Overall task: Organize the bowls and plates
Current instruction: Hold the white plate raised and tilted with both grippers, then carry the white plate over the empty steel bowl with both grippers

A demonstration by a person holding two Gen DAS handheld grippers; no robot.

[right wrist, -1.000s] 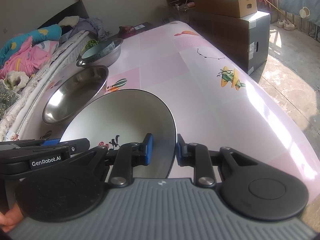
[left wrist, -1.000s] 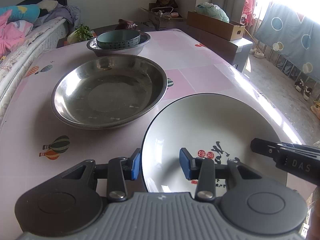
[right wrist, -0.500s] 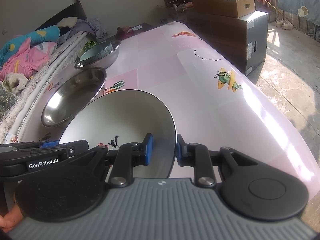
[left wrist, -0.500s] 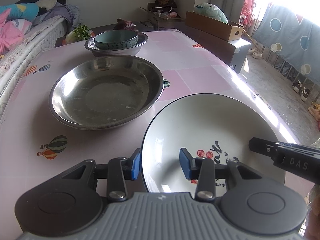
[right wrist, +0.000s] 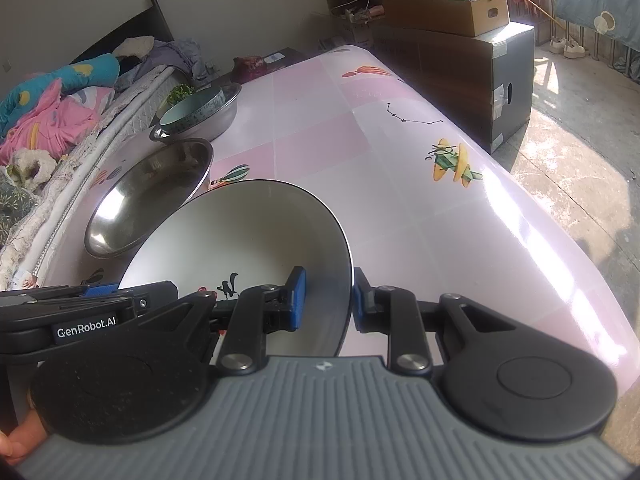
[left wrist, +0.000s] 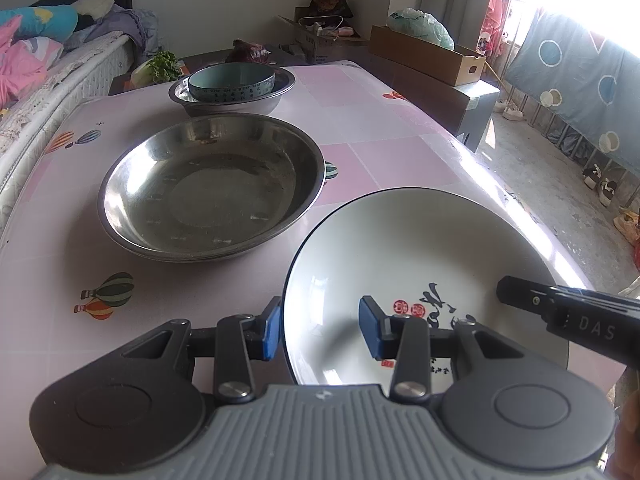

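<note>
Left wrist view. White plate [left wrist: 404, 264]: round, shallow, thin dark rim, glossy white inside, black brush calligraphy and small red seals near its near edge. It sits at the near right of the pink table [left wrist: 384, 152], just right of the large steel basin [left wrist: 212, 184], rims near but apart. Left gripper [left wrist: 320, 330]: blue pads set wide apart, straddling the plate's left rim, one pad outside it, one over the inside; the inner pad stands clear of the rim, so nothing is clamped. The right gripper's black finger [left wrist: 560, 312] reaches in over the plate from the right. Large steel basin: wide, shallow, dull reflective inside, holds nothing. Behind it, a smaller steel bowl [left wrist: 240, 100] with a teal bowl [left wrist: 232, 80] nested inside; teal bowl has a patterned band around its outer wall.

Right wrist view. White plate [right wrist: 256, 240] appears tilted, its right rim passing between the blue pads of the right gripper [right wrist: 329, 300]. Pads are narrowly spaced, one inside, one outside; whether they press the rim, I cannot tell. Left gripper [right wrist: 100, 300] lies at the plate's far left edge. Large steel basin [right wrist: 152, 192] just beyond the plate, bright glare inside. Smaller steel bowl [right wrist: 208, 120] farther back, teal bowl [right wrist: 192, 108] leaning within it. Cardboard box [right wrist: 448, 16] on a dark cabinet [right wrist: 472, 76] beside the table.
</note>
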